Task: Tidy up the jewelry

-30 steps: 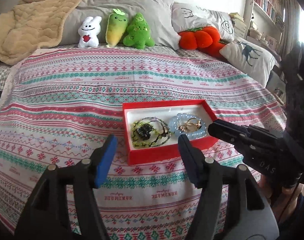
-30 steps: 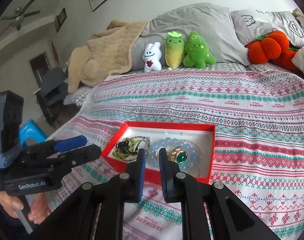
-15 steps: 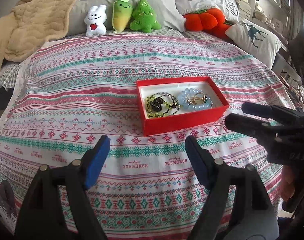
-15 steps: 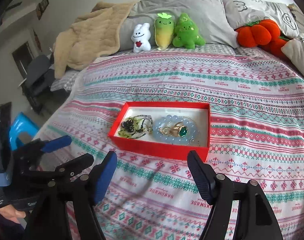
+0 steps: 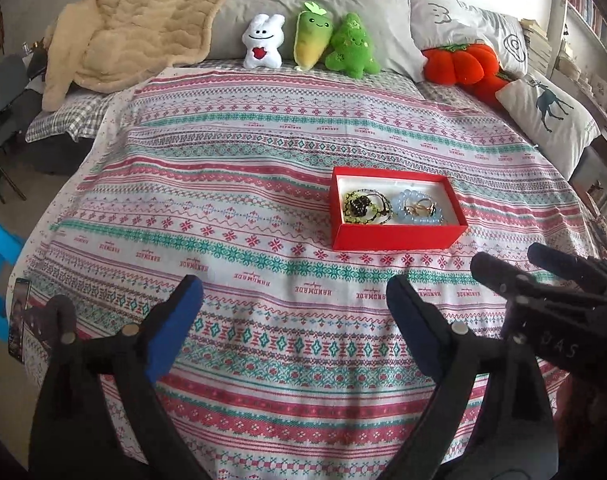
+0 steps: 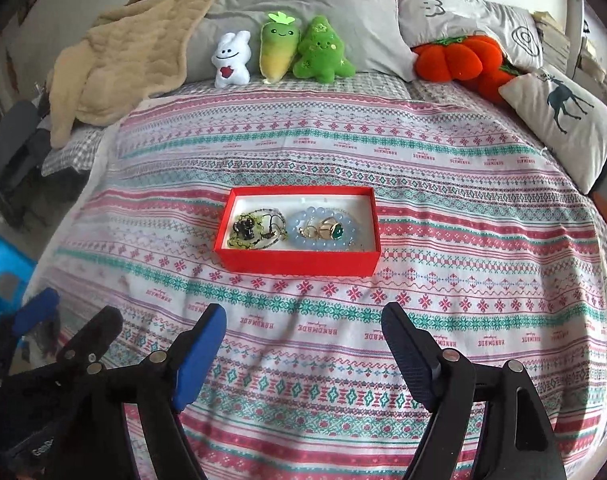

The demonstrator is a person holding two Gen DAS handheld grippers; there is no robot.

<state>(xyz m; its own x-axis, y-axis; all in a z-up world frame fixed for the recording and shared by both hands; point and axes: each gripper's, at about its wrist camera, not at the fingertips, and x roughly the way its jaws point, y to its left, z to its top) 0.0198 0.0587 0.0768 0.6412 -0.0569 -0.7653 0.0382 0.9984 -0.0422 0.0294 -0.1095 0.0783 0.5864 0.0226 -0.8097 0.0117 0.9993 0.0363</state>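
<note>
Two grippers, left gripper (image 5: 293, 306) and right gripper (image 6: 303, 336), both spread wide and empty; jewelry in red box (image 6: 299, 262) mid-bedspread (image 6: 463, 184): blue bead bracelet (image 6: 303, 236), green-stone ring (image 6: 335, 232); probably light, slippery, tangle-prone; best pinched across the beads.

Box (image 6: 297, 258) mid-bedspread (image 6: 463, 280), beaded necklace (image 6: 255, 232) inside left, bracelet (image 6: 323, 232) right, plush toys (image 6: 279, 56) behind at pillows (image 6: 343, 8)
</note>
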